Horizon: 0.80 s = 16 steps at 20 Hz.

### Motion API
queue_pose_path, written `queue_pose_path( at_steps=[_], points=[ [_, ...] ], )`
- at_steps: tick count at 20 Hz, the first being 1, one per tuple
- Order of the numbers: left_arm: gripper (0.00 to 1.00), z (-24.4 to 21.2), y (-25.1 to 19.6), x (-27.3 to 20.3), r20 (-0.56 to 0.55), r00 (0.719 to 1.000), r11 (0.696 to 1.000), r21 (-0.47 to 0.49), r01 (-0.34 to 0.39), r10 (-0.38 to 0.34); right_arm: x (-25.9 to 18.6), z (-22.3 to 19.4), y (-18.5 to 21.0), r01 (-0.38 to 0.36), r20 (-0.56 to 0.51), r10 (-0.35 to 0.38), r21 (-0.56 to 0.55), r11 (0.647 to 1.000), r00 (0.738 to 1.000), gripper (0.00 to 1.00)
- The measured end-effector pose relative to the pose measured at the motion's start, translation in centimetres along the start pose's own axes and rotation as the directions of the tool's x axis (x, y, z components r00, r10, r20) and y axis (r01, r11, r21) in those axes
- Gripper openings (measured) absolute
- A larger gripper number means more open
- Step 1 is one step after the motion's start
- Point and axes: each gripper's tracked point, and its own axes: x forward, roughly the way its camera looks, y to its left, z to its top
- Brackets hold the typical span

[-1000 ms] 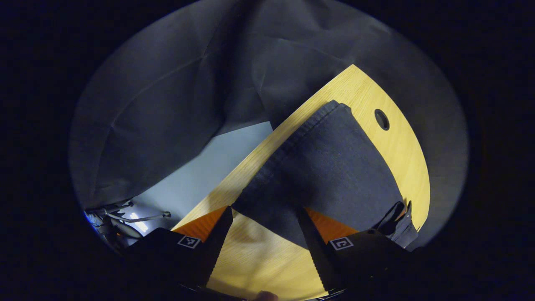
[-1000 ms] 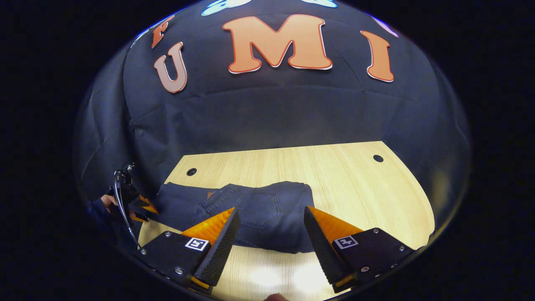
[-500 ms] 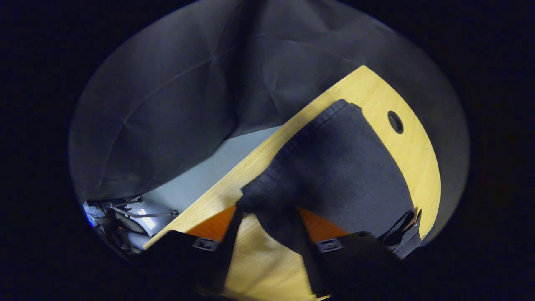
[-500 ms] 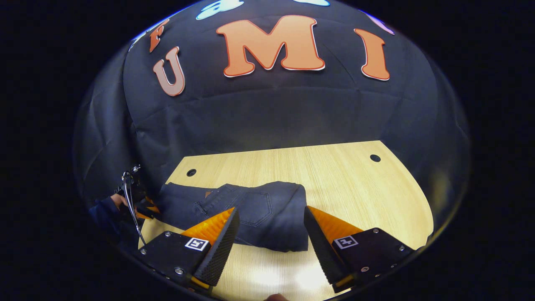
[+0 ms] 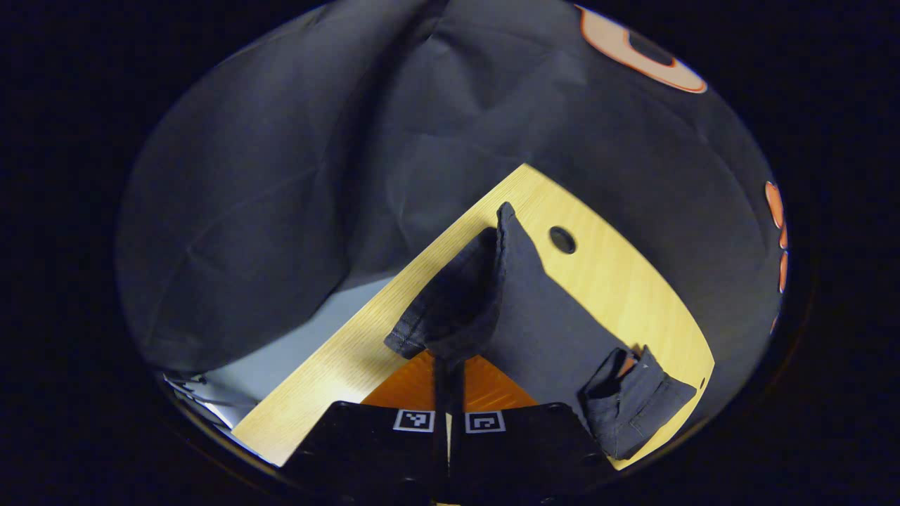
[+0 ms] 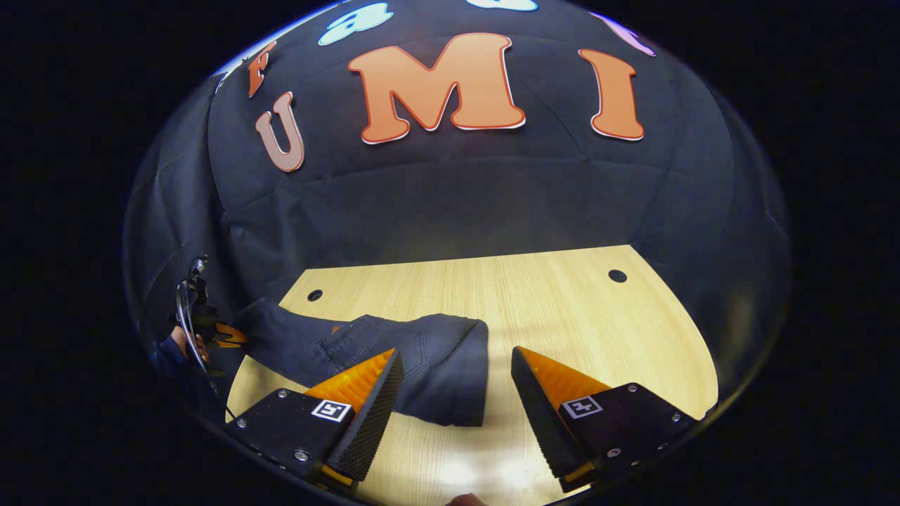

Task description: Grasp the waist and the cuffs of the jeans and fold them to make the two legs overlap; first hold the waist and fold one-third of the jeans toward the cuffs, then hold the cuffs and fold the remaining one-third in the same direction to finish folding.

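Dark blue jeans lie folded on the light wooden table. My left gripper is shut on their cuff end, and the cloth rises off the table in a bunched fold above the fingers. The folded waist part rests near the table's edge at the lower right. In the right gripper view the jeans lie across the table's left half, back pocket up. My right gripper hovers open just in front of them, holding nothing. At the far left of that view, a hand holds the left gripper at the cuff end.
The table has a round cable hole in each far corner; one hole is beside the lifted cloth. Black cloth walls stand behind the table. Pale floor lies beyond the table's edge. Bare wood spreads to the right of the jeans.
The left gripper went from open to shut on the cuff end and lifted it. The jeans shifted left in the right gripper view. The right gripper stayed open.
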Motion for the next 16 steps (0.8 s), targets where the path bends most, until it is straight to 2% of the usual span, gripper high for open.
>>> queue_pose_path(
  at_steps=[4,8,12,16],
  points=[
    [0.01,2.2,-2.0,-4.4,0.103,0.993,0.994,0.090,0.055,-0.064,0.4,0.7,-0.2,-0.028,0.013,0.028,0.002,1.000,1.000,0.94],
    [0.02,3.2,-5.1,-8.7,0.158,0.976,0.974,0.193,0.119,-0.150,0.3,0.8,-0.7,-0.047,0.015,0.047,-0.009,0.999,0.999,0.94],
    [0.01,2.7,-8.9,-12.0,0.168,0.960,0.943,0.284,0.171,-0.225,0.1,0.9,-1.1,-0.060,0.020,0.060,-0.006,0.998,0.998,0.94],
    [0.01,0.3,-13.6,-13.0,0.148,0.953,0.901,0.389,0.190,-0.264,0.2,1.0,-1.8,-0.062,0.025,0.062,0.012,0.998,0.998,0.95]
  ],
)
